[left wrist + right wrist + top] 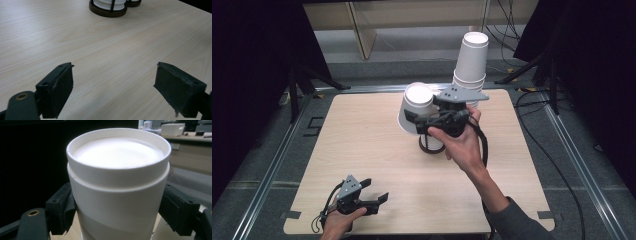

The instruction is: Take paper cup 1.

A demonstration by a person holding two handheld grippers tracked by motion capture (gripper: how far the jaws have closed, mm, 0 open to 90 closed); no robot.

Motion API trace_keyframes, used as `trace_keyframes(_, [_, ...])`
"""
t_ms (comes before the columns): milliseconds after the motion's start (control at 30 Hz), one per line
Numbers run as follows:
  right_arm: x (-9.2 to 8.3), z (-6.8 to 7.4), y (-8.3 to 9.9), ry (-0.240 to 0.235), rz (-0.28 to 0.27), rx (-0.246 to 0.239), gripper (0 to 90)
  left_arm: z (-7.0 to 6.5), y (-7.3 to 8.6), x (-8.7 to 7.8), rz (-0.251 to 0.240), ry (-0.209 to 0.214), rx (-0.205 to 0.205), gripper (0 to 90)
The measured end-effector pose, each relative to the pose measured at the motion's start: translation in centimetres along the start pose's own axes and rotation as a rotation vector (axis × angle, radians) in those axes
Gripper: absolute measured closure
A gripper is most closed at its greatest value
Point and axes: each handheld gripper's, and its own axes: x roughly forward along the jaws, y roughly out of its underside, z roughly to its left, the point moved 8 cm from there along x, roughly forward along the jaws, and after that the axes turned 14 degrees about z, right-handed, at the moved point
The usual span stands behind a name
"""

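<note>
Surface: pale wood-grain board with rounded corners, set on a grey floor, dark curtains to both sides of the high view and cables trailing at the upper right.

Your right gripper: centre of the high view, held in your right hand, raised above the surface. Its jaws are clamped on a white paper cup, one jaw on each side of the cup wall. The cup is upside down and tilted, its flat base toward the camera. In the right gripper view the cup fills the space between the two black pads, both touching its wall.

Dark ring-shaped holder: on the surface just below the held cup, partly hidden by your hand. In the left gripper view it sits at the top centre, with something white inside it.

Stack of white paper cups: upside down, at the far edge of the surface, upper right of centre.

Your left gripper: lower left of the high view, in your left hand, low over the surface. Its jaws stand wide apart, nothing between them but bare wood.
</note>
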Motion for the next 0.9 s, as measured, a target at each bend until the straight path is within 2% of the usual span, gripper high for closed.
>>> trace_keyframes(33, [0.6,0.4,1.1,-0.016,0.017,-0.005,21.7,0.0,-0.1,0.0,-0.007,0.003,-0.011,14.6])
trace_keyframes(100, [0.9,0.6,1.5,-0.018,0.024,-0.01,21.7,0.3,0.0,-0.2,0.008,-0.018,-0.001,14.6])
trace_keyframes(133, [1.4,0.9,2.2,-0.032,0.034,-0.012,21.7,0.3,-0.1,-0.1,-0.012,-0.007,-0.021,14.6])
trace_keyframes(200, [1.7,1.0,2.6,-0.037,0.036,-0.007,21.7,0.4,-0.1,-0.2,-0.007,-0.015,-0.017,14.6])
trace_keyframes(233, [1.9,1.1,2.9,-0.031,0.042,-0.022,21.7,0.4,-0.2,-0.1,-0.02,-0.005,-0.026,14.6])
trace_keyframes(433, [3.2,1.8,4.7,-0.066,0.058,-0.022,21.7,0.4,-0.3,-0.2,-0.028,-0.003,-0.027,14.6])
trace_keyframes(467, [3.5,1.8,5.0,-0.066,0.063,-0.022,21.7,0.4,-0.3,-0.2,-0.025,-0.005,-0.022,14.6])
trace_keyframes(500, [3.7,2.0,5.4,-0.076,0.078,-0.002,21.7,0.6,-0.4,-0.3,-0.021,-0.016,0.005,14.6])
trace_keyframes(633, [4.7,2.1,6.2,-0.092,0.082,-0.007,21.7,0.3,-0.5,-0.2,-0.033,-0.014,-0.011,14.6])
trace_keyframes(667, [5.0,1.9,6.6,-0.081,0.092,-0.016,21.7,0.5,-0.5,-0.3,-0.024,-0.028,0.018,14.6])
trace_keyframes(700, [5.0,1.9,6.6,-0.081,0.092,-0.016,21.7,0.5,-0.5,-0.3,-0.019,-0.033,0.03,14.6])
trace_keyframes(800, [5.4,1.9,7.1,-0.089,0.097,-0.011,21.7,0.4,-0.6,-0.4,-0.036,-0.027,0.025,14.6])
trace_keyframes(833, [5.5,1.9,7.3,-0.084,0.107,-0.015,21.7,0.5,-0.6,-0.4,-0.038,-0.026,0.037,14.6])
trace_keyframes(867, [5.5,2.1,7.5,-0.098,0.108,-0.002,21.7,0.5,-0.7,-0.5,-0.04,-0.031,0.032,14.6])
trace_keyframes(900, [5.5,2.0,7.7,-0.084,0.114,-0.012,21.7,0.6,-0.6,-0.5,-0.032,-0.036,0.033,14.6])
